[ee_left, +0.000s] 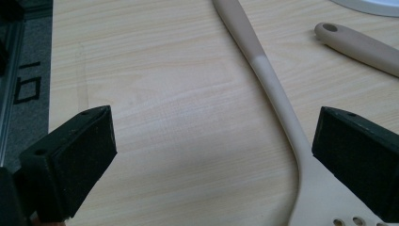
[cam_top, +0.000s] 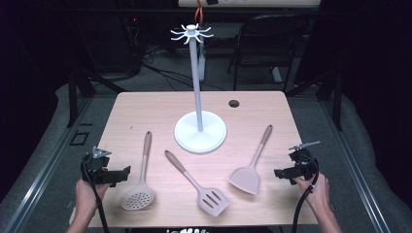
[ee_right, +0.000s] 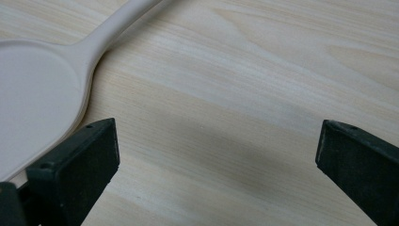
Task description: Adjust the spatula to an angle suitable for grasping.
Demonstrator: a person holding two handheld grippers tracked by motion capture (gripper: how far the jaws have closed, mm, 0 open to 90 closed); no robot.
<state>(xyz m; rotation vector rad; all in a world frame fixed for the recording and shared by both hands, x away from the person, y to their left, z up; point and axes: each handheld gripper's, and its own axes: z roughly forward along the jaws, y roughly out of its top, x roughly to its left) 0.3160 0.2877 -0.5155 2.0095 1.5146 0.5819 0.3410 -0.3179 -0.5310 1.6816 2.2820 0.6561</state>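
Left gripper (cam_top: pixel 125 173): jaws spread wide, holding nothing, hovering just left of the beige perforated silicone skimmer (cam_top: pixel 139 192).
Right gripper (cam_top: pixel 278 173): jaws fully apart, empty, beside the beige solid-bladed turner (cam_top: pixel 248 177).
Between them: beige slotted spatula (cam_top: pixel 199 185) on the light wooden table (cam_top: pixel 145 109).
Beyond: white hook-topped utensil stand (cam_top: pixel 199 121), bare.
Risk: a slim handle lying flat may slip or pivot if pinched off-centre.
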